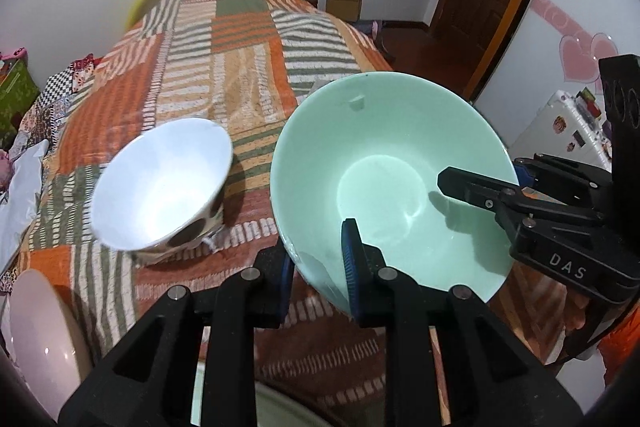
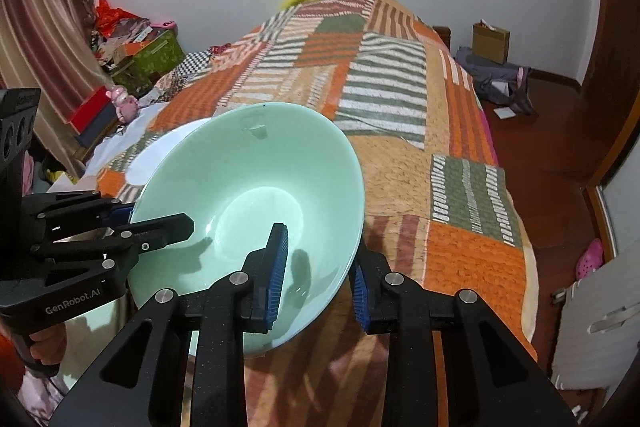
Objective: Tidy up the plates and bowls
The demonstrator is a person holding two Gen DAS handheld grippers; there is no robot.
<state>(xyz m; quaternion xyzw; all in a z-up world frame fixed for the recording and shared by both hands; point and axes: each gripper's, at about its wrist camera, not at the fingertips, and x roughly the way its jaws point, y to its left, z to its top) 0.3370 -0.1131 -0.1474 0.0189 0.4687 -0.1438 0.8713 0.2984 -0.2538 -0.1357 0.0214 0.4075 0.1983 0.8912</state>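
- Left wrist view: the left claw (image 1: pixel 318 281) pinches the near rim of the mint-green bowl (image 1: pixel 384 183), one blue pad inside the wall and one outside, so it is holding the bowl.
- Right claw (image 1: pixel 476 189) enters from 3 o'clock and grips the opposite rim, one finger inside the bowl; the right wrist view shows the same, the right claw (image 2: pixel 318 277) straddling the rim at 5 o'clock of the bowl (image 2: pixel 256 195), pads close on the wall.
- Both claws carry the green bowl tilted, above the patchwork bed cover (image 1: pixel 240 67).
- A white bowl with dark spots (image 1: pixel 164 187) sits on the cover at 9 o'clock of the green one, near but apart; a pale pink dish (image 1: pixel 40 339) shows at 7 o'clock, partly cut off.
- Step in hand, as I judge it: moving the green bowl to be grouped or stacked with the other bowls.
- Next move calls for levelling the bowl, lowering it onto its spot, then letting go with both claws together so it does not tip.
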